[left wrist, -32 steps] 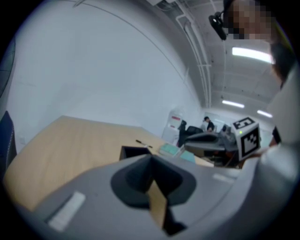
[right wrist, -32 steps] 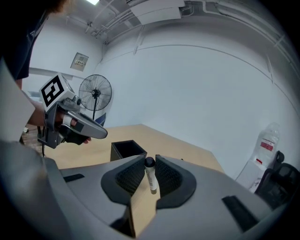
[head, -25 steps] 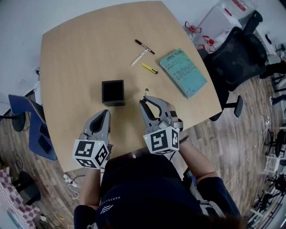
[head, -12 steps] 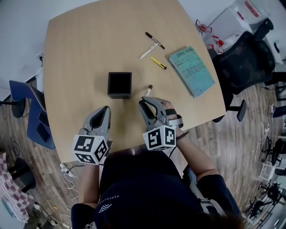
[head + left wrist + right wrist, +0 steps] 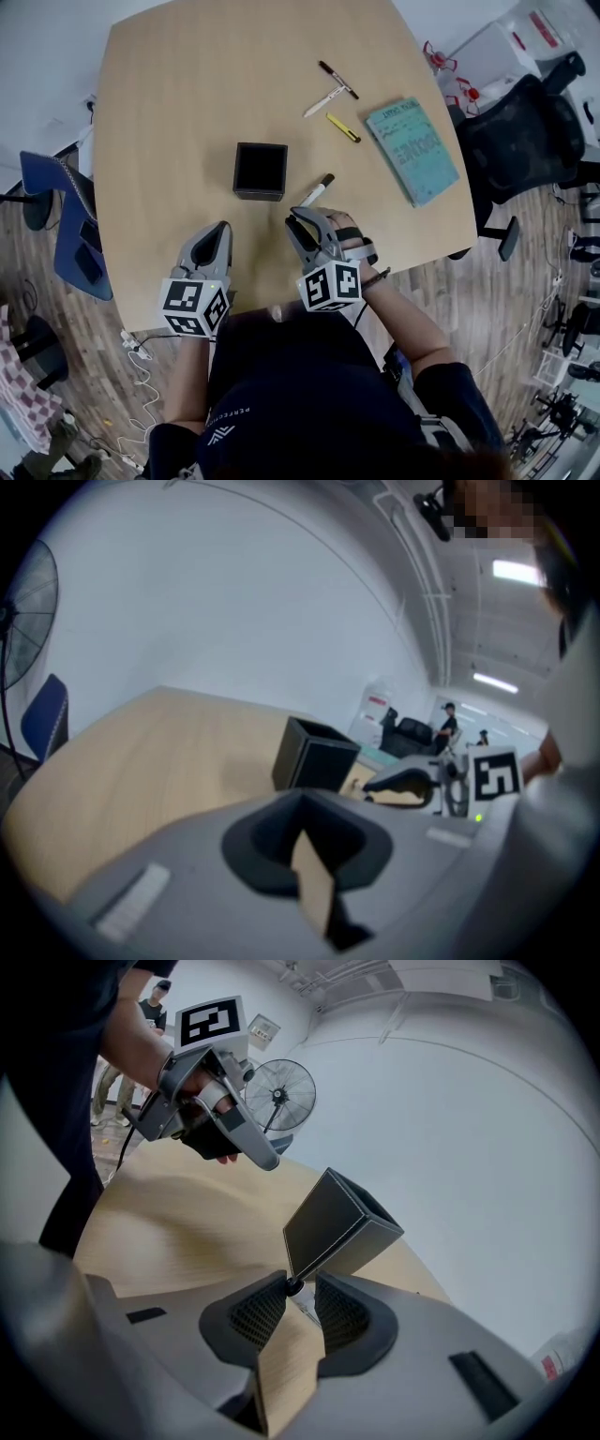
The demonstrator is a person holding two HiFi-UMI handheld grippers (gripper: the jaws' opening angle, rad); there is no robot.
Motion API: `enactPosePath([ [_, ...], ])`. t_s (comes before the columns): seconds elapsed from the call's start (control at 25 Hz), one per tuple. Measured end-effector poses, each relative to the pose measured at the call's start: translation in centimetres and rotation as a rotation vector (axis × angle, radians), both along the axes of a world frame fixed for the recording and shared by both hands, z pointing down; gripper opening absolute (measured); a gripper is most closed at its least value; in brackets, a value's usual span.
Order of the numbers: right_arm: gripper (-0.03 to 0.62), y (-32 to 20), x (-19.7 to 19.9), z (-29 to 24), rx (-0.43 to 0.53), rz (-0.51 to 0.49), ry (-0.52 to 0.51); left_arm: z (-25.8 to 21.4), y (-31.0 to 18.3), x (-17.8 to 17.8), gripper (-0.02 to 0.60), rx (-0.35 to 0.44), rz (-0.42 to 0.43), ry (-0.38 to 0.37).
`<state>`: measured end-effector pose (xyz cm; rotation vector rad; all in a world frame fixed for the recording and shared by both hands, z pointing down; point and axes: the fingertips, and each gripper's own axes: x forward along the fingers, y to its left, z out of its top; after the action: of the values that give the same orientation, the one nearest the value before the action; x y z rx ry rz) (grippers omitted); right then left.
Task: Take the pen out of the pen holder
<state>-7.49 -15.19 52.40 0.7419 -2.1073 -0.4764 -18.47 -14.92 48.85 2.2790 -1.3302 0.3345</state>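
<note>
pen out of the holder, right jaws letting go

the pen (image 5: 317, 191) now lies flat on the table (image 5: 169, 112) just right of the pen holder (image 5: 260, 171), near its front right corner but apart from it. a second ago only its dark end showed above the right gripper, carried steeply. since then it has come down and tipped over onto the wood. the right gripper (image 5: 302, 217) is opening its jaws. in the right gripper view the pen's near end sits in the gap between the two pads, which do not look clamped on it. i judge the taking-out done and this the release, with only the pull-back left.

the pen's long axis runs diagonally in the head view, from the right gripper's tips up and to the right. the black capped end is the far one, pointing away from the person and past the holder's right side. the white barrel end lies toward the jaws.

the left gripper (image 5: 217, 234) sits in front of the holder, a little to its left, jaws together and empty. a teal notebook (image 5: 412, 150) lies well to the holder's right.
</note>
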Motion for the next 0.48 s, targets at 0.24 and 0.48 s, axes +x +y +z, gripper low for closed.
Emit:
enactPosePath([
  [0.24,0.087,0.1,-0.4,1.8,0.005,-0.057,0.063,1.1,0.3,-0.9,0.003,-0.02,-0.021,-0.017],
  [0.48,0.087,-0.1,-0.6,2.9,-0.083,-0.036,0.042,2.0,0.5,-1.8,0.003,-0.023,-0.038,-0.058],
])
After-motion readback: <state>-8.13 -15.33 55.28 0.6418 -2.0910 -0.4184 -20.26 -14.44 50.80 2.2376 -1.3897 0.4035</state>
